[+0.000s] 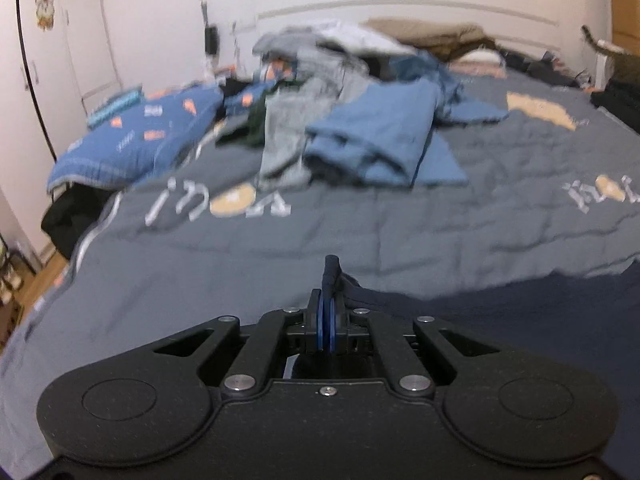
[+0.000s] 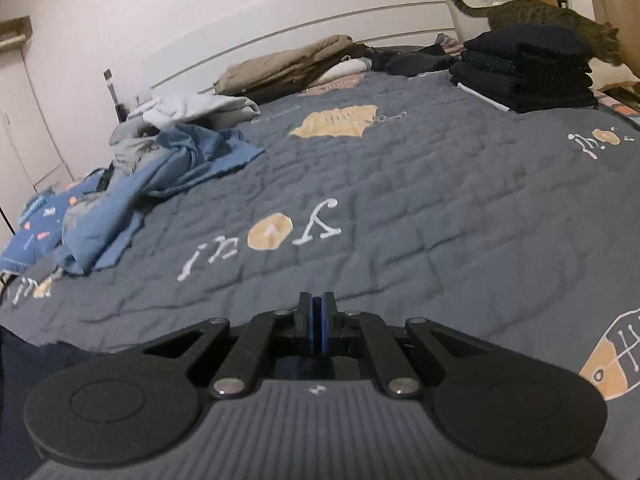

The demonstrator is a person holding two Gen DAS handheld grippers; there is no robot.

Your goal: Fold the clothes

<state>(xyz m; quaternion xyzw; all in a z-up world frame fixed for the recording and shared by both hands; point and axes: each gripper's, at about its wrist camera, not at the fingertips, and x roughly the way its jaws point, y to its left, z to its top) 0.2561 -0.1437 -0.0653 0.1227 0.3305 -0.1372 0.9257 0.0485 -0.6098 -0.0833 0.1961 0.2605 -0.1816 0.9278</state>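
Grey quilt (image 1: 360, 232), left tongs (image 1: 327, 304) pinching navy garment (image 1: 520, 320), right tongs (image 2: 316, 312) clenched, seemingly likewise.

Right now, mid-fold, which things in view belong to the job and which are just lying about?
Part of the job:
- dark navy garment, pinched in the left tongs
- right tongs, shut
- unfolded clothes pile
- folded black stack

Just lying about:
- cat
- patterned blue pillow
- tan bedding by the headboard
- grey quilt
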